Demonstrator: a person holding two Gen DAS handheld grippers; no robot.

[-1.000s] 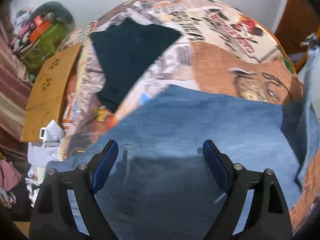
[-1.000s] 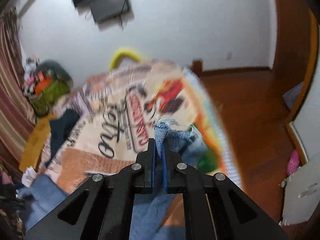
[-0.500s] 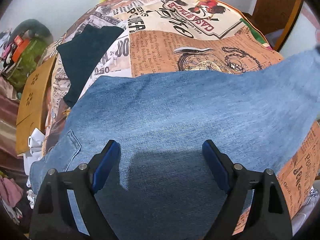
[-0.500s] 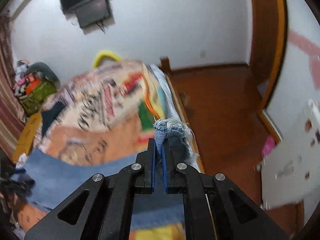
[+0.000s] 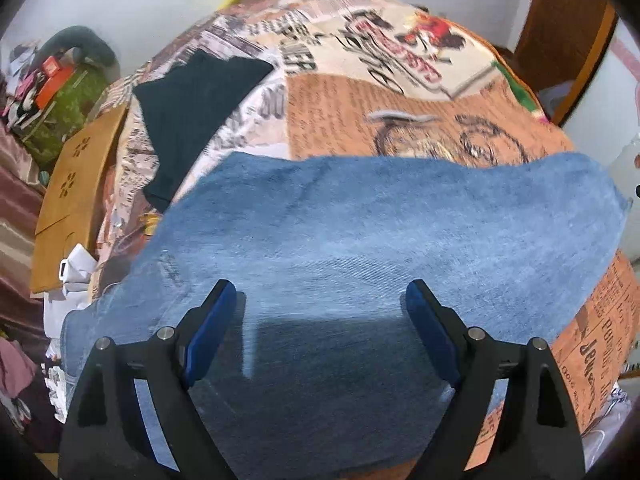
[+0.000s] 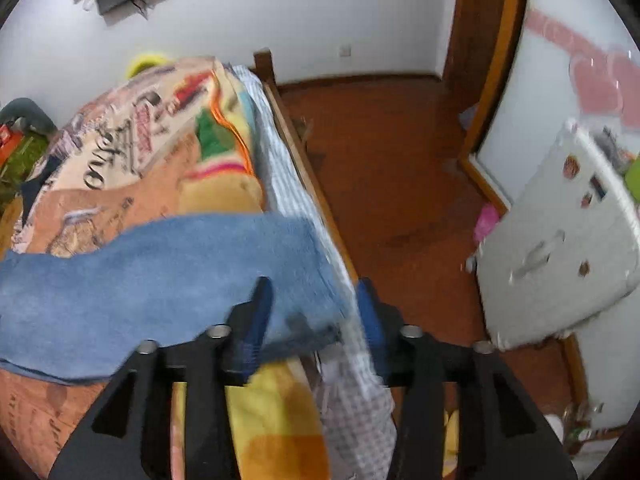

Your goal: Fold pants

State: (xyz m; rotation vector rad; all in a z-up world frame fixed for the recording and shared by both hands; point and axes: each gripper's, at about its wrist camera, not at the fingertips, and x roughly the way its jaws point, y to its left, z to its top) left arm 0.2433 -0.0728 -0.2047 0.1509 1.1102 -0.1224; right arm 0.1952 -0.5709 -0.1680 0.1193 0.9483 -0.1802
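The blue jeans (image 5: 360, 240) lie spread flat across the printed blanket (image 5: 400, 120) on the bed, directly under and ahead of the left hand-held gripper (image 5: 320, 304), whose jaws stand wide with nothing between them. The right hand-held gripper (image 6: 312, 304) is also spread apart, empty, over the jeans' hem end (image 6: 304, 312) at the bed's edge. A dark garment (image 5: 192, 104) lies ahead-left.

Black left gripper (image 5: 320, 308), blue pads (image 5: 208, 328), silver screws
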